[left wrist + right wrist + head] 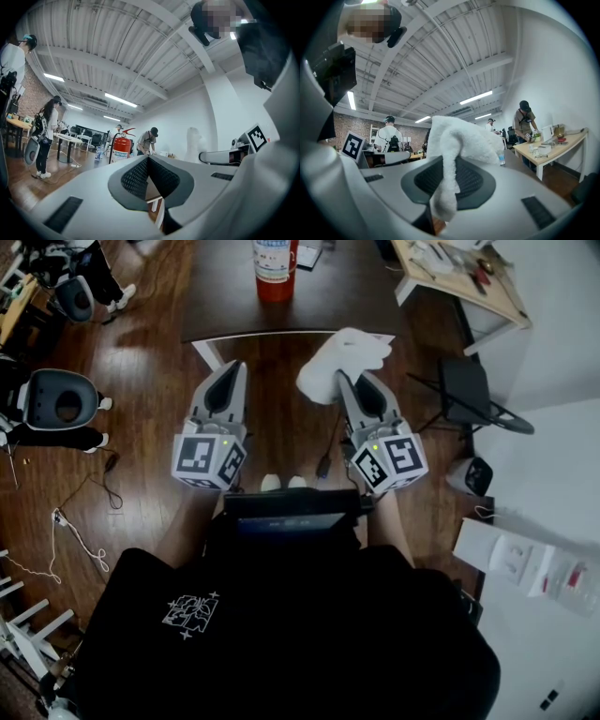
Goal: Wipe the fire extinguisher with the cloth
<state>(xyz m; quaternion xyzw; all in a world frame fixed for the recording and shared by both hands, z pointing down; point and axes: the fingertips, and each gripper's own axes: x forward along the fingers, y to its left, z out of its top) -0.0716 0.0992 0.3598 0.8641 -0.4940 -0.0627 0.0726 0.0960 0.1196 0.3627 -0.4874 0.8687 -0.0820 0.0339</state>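
Currently, we hold two tools side by side above the wooden floor (141,371), on the near side of the dark table (225,296). In the head view, the left hand-held gripper (229,369) sits at about 11 o'clock from the frame centre and the right hand-held gripper (351,381) at about 1 o'clock. Both point toward 12 o'clock. We read the left hand-held gripper (148,158) in its own view as clenched: its ribbed pads (136,178) meet at the tips, and nothing lies between them. We read the right hand-held gripper (446,161) as grasping the cloth (457,140). The white terry fabric is pinched between the jaws, bunches up above the tips and hangs down in a fold toward 6 o'clock. In the head view, the cloth (343,360) covers the right jaw tips. The fire extinguisher (275,268) stands upright on the table at 12 o'clock, cut off by the top edge of the frame and well apart from both tools. The left gripper view shows the fire extinguisher (121,147) at about 10 o'clock from the jaw tips, red with a label on its body.
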